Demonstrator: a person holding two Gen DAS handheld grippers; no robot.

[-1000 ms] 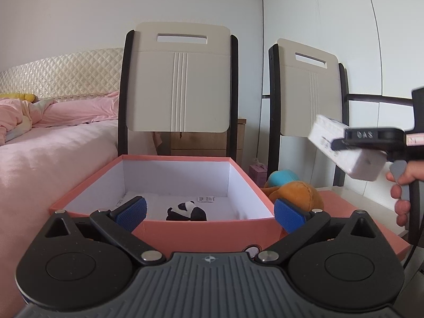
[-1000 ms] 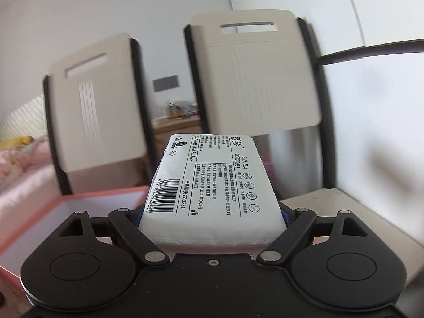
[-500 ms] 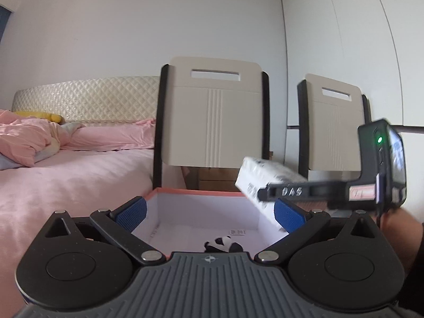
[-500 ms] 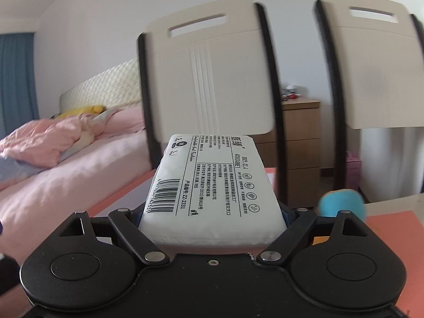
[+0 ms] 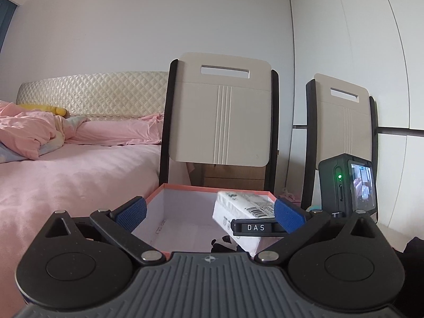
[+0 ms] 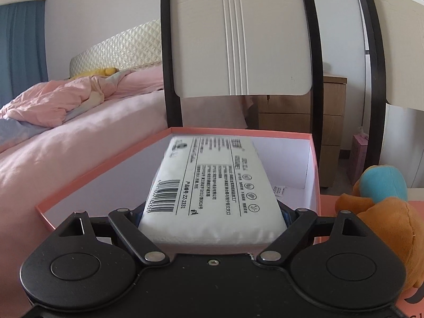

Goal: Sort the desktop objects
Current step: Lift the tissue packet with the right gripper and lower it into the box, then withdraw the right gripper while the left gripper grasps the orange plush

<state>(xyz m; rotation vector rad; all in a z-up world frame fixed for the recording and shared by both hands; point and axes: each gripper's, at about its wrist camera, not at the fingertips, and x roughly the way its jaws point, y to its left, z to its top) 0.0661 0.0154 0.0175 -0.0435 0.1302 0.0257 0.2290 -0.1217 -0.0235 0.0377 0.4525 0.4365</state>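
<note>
The pink bed (image 5: 79, 164) filled the left of both views, and two cream chair backs (image 5: 221, 111) stood at centre and right. Against one second earlier, the right wrist view had swung from the chairs and bare wall to look down into the pink box (image 6: 106, 171), so the load had been carried across and now sat over its target.

That box lay in the lower middle of both frames, its white interior open. In the left wrist view a small panda toy (image 5: 222, 242) showed on the box floor at lower centre, partly hidden.

The tissue pack (image 6: 212, 182) was the thing being sorted. It lay between the fingers of the right gripper (image 6: 212, 213), its far end tipped down inside the box rim. Those jaws were opening at this moment, with the pack still between them and the pads seemingly still touching its sides. I judged the release to be under way, with the drop into the box likely the next thing.

An orange and blue plush toy (image 6: 381, 201) sat at the right edge, outside the box, apparently still to be sorted.

The left gripper (image 5: 210, 213) hung spread wide and empty at the box's near edge.
</note>
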